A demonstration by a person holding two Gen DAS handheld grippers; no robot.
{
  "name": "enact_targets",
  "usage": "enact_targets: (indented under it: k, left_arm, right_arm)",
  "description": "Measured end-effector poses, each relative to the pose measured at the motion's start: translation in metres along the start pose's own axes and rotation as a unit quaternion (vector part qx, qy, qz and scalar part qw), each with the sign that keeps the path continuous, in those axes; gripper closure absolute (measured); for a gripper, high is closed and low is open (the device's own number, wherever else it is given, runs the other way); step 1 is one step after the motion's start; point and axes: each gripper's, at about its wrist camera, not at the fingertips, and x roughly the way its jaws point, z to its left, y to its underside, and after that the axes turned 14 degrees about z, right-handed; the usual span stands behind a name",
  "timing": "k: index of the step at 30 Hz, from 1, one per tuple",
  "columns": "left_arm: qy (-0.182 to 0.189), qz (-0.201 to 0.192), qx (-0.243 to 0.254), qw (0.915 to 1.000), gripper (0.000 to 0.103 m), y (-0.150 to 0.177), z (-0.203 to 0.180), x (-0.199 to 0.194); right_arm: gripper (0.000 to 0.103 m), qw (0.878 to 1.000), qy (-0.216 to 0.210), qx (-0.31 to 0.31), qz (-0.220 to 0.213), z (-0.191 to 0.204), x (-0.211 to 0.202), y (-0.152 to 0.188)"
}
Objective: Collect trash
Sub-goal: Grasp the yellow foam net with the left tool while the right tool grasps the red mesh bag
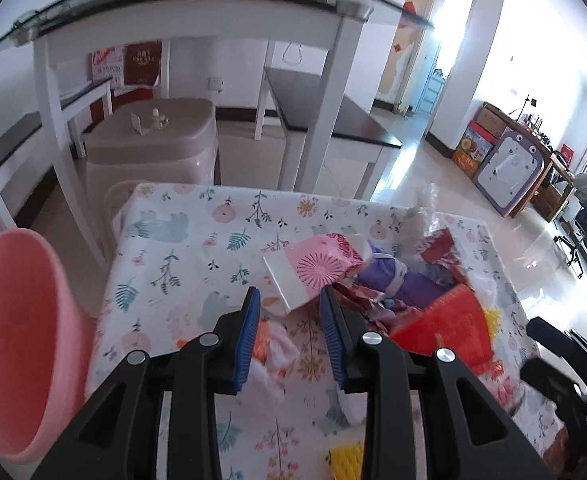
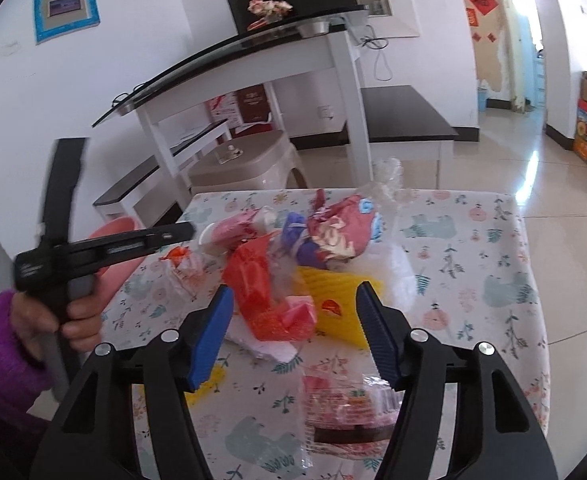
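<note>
- Your trash pile lies on the table, toward its far side.
- A basin sits off the table's left edge.
- Behind the table stands a stool under a glass-topped desk.

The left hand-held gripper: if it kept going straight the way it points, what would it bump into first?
Probably the pink-and-white wrapper, lying just beyond the open left hand-held gripper on the table; depth is hard to judge.

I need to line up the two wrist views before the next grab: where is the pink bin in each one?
Left wrist view: the pink bin fills the lower left edge, beside the flowered table.
Right wrist view: only its rim shows at mid-left, behind the left gripper.
Shared landmark: the red wrapper in the trash pile.
</note>
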Motion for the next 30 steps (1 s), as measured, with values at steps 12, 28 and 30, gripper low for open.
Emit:
enact_targets:
  k: [12, 28, 30]
  left_arm:
    - [0.066, 0.043, -0.035, 0.9963, 0.073, -0.027, 0.012, 0.042]
    - [0.077, 0.035, 0.019, 0.9962, 0.074, -0.014, 0.001, 0.025]
    - [0.076, 0.030, 0.018, 0.9965, 0.074, -0.012, 0.004, 0.020]
  right_arm:
    - [0.039, 0.999, -0.028, 0.006, 0.022, 0.000, 0.017, -0.009]
    - [0.039, 0.999, -0.036, -0.005, 0.032, -0.001, 0.026, -0.018]
    - [0.039, 0.999, -0.038, -0.010, 0.034, 0.003, 0.029, -0.020]
